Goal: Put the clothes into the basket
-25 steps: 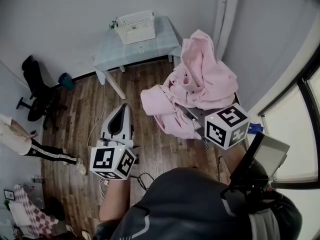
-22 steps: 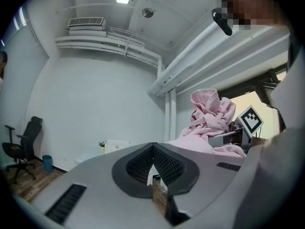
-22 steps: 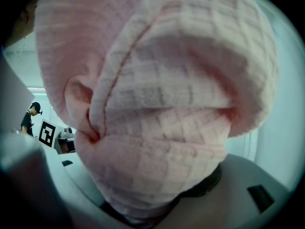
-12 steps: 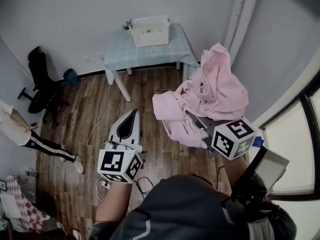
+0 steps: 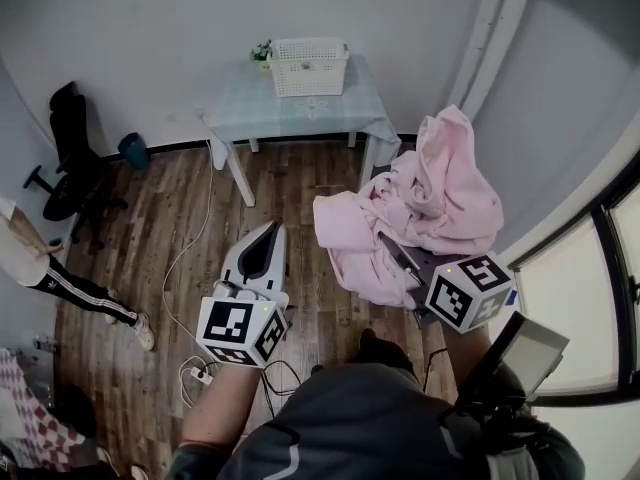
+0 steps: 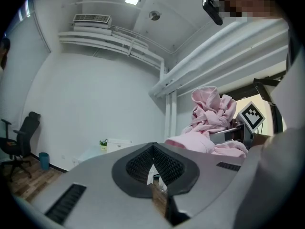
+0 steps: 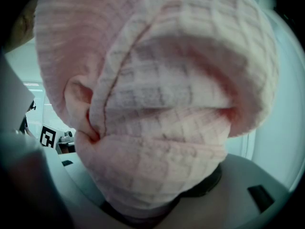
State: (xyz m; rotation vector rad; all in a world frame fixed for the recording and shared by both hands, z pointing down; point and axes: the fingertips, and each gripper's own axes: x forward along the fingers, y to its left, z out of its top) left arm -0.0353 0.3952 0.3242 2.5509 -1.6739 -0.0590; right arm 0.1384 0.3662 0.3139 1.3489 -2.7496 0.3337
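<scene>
Wooden floor lies under both grippers, and well ahead of the left gripper the white basket stands on a pale table by the wall. I see the jaws of the left gripper brought together at the tips, with nothing between them. My right gripper is clamped on the pink waffle-weave garment, which is bunched between its jaws and heaped over it, well apart from the basket.

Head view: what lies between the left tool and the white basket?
The head view shows only bare wooden floor, then the table that the basket stands on.
</scene>
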